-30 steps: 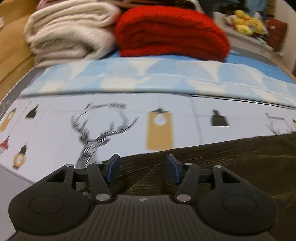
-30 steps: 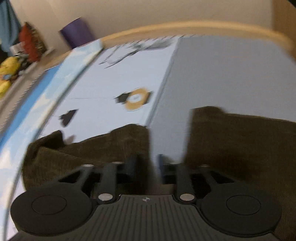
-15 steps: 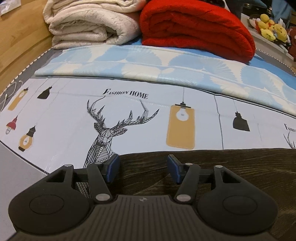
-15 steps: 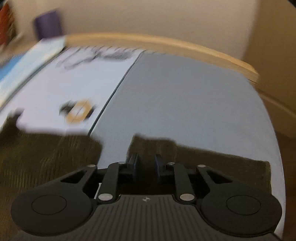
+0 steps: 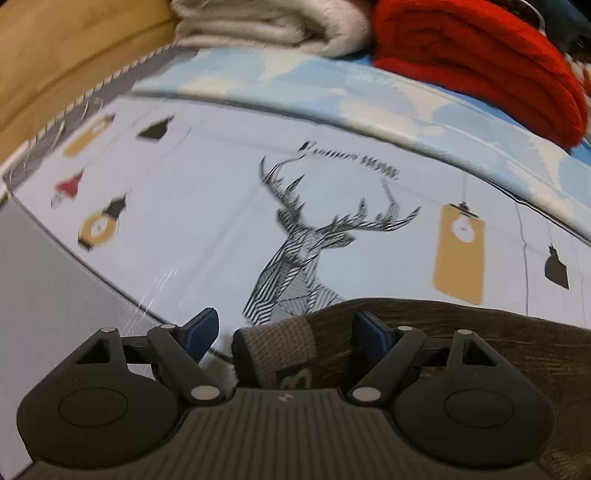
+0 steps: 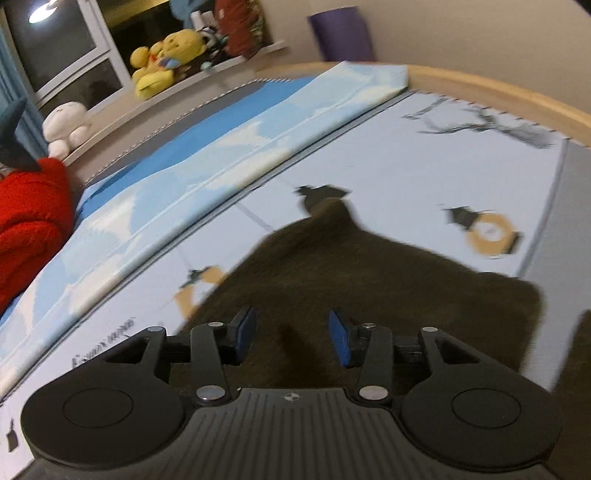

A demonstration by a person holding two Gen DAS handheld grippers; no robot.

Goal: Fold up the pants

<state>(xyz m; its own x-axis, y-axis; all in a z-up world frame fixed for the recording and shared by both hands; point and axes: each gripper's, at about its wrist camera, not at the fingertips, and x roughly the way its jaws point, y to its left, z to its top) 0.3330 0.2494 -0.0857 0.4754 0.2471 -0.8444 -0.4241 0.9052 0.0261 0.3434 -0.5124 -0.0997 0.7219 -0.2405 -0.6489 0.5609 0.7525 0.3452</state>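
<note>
Dark brown corduroy pants (image 5: 461,343) lie on a printed bed sheet (image 5: 207,221). In the left wrist view my left gripper (image 5: 284,328) is open over the pants' edge, where a grey ribbed band (image 5: 280,343) sits between the fingers, untouched. In the right wrist view my right gripper (image 6: 291,336) is open just above the pants (image 6: 369,280), which spread flat ahead of it. Nothing is held by either gripper.
A red blanket (image 5: 476,55) and a cream blanket (image 5: 273,22) are stacked at the back on a light blue cover (image 5: 332,92). A wooden bed frame (image 5: 55,55) runs along the left. Plush toys (image 6: 155,70) sit on a ledge.
My right gripper has opened, letting go of the pants, and has swung left toward the blue cover. My left gripper has opened wider and shifted left, so the grey band now shows.
</note>
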